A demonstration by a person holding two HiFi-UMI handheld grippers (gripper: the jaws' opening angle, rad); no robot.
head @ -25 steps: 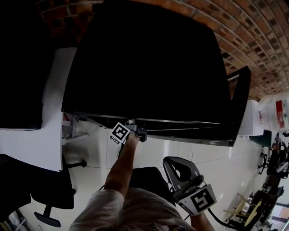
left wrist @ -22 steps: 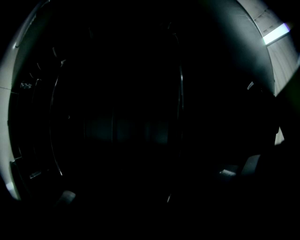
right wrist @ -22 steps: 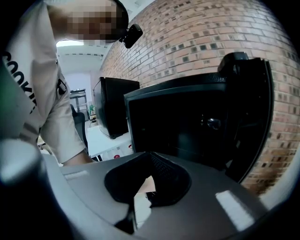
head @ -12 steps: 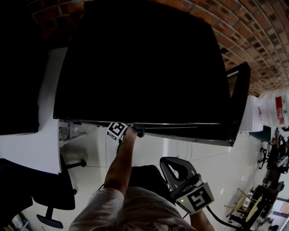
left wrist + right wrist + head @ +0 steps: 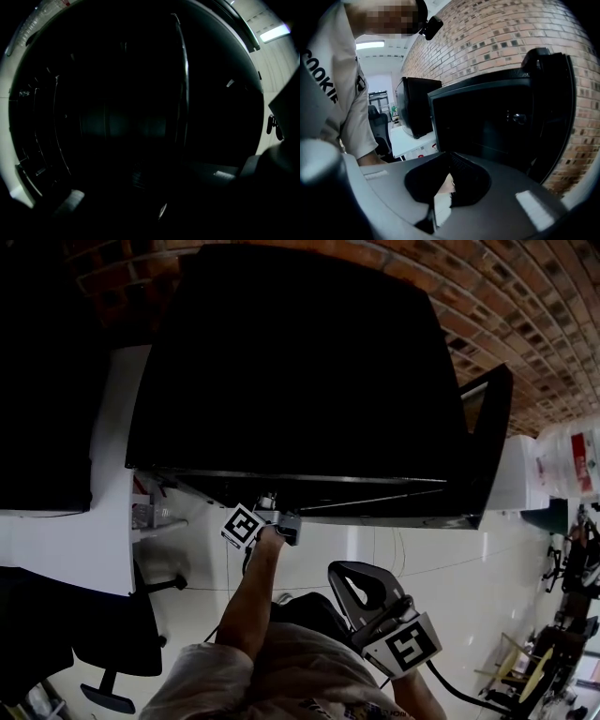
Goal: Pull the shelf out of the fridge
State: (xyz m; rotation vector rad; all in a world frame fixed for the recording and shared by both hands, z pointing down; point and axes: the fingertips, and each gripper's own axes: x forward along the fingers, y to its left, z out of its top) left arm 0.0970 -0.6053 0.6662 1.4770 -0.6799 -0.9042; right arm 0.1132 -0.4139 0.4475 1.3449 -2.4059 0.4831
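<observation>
Head view: a black fridge (image 5: 300,381) stands against a brick wall (image 5: 525,324) on a white floor (image 5: 469,559), its door (image 5: 487,446) open, with a white table (image 5: 56,549) to the left. The left gripper (image 5: 275,518) meets the fridge's lower front edge, beside a thin pale line that seems to be the shelf (image 5: 375,501).

Left gripper view: dark interior, jaws closed, any hold unreadable.

Right gripper view: the right gripper (image 5: 451,157) is closed and empty, apart from the fridge.

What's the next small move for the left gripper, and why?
Probably a slow, straight pull of the left gripper away from the fridge. Its jaws are shut at the open fridge's lower front edge, but the dark left gripper view doesn't show whether they hold the shelf, so pull gently.
</observation>
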